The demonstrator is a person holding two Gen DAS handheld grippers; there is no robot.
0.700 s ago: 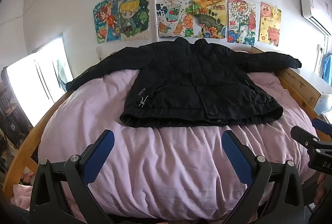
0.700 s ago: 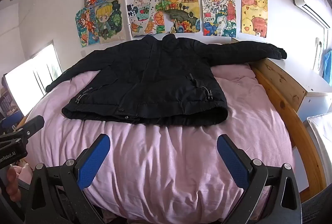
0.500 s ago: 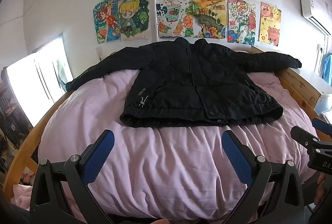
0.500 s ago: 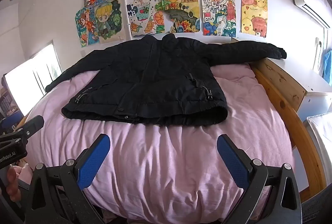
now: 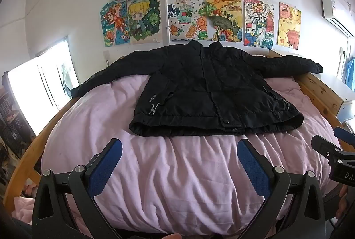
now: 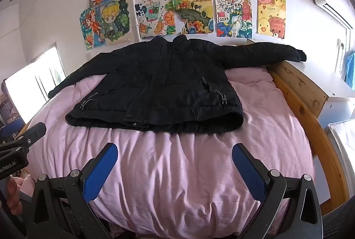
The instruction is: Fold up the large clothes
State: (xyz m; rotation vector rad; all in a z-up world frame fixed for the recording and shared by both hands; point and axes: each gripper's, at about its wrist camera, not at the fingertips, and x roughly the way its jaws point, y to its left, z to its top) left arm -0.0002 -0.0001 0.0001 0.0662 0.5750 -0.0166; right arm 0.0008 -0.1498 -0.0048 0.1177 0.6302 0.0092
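Note:
A black padded jacket [image 5: 210, 92] lies flat, front up, on a pink duvet [image 5: 177, 172], both sleeves spread out sideways; it also shows in the right wrist view [image 6: 159, 86]. My left gripper [image 5: 179, 150] is open and empty, held over the duvet short of the jacket's hem. My right gripper [image 6: 173, 154] is open and empty, also short of the hem. The right gripper's body shows at the right edge of the left wrist view [image 5: 332, 157], and the left gripper's body shows at the left edge of the right wrist view [image 6: 20, 145].
The bed has a wooden frame [image 6: 310, 110] along its right side, with a white cabinet [image 6: 339, 92] beyond it. Colourful drawings [image 5: 199, 6] cover the wall behind. A bright window [image 5: 40, 86] is on the left. An air conditioner [image 6: 328, 1] hangs at upper right.

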